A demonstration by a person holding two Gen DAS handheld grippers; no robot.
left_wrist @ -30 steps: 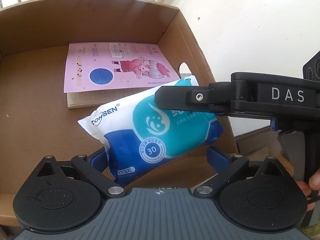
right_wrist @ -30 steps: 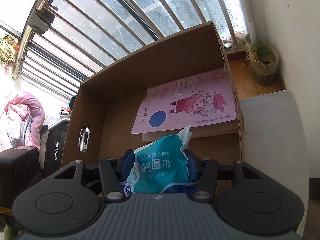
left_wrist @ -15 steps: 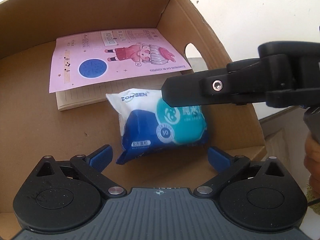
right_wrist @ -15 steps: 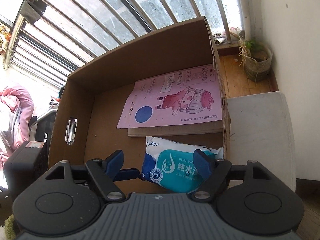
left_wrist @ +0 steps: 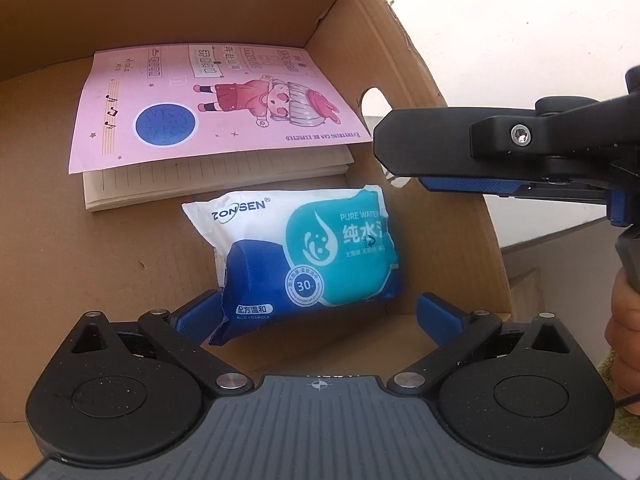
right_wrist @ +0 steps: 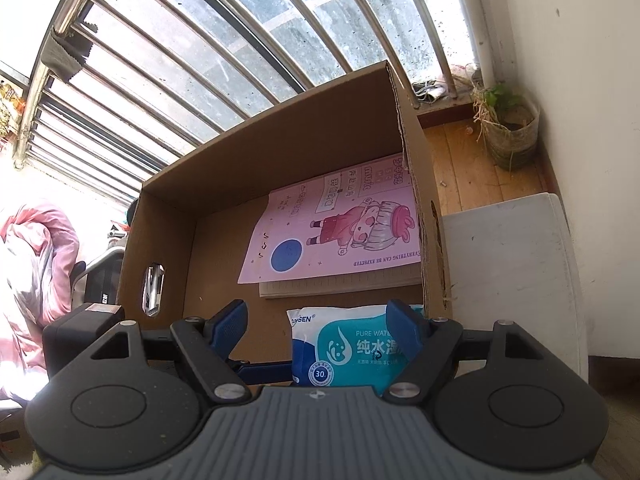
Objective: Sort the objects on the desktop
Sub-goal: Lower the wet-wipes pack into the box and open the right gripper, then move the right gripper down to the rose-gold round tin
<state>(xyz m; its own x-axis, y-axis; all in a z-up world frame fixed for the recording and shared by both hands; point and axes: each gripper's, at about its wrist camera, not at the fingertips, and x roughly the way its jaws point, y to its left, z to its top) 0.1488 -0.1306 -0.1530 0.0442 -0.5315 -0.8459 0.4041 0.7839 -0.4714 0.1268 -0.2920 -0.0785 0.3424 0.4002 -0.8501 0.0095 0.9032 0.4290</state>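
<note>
Left wrist view, wipes pack beside notebook in cardboard box, both hand-held grippers wide open, empty.

You had bright daylight in both views. It came through the barred window, which blew out to white at the upper left of the right wrist view. The cardboard box floor was evenly lit and softly shadowed; the wet wipes pack showed mild sheen, its print sharp. Fisheye distortion bent the bars and box walls, and the corners vignetted dark.
</note>
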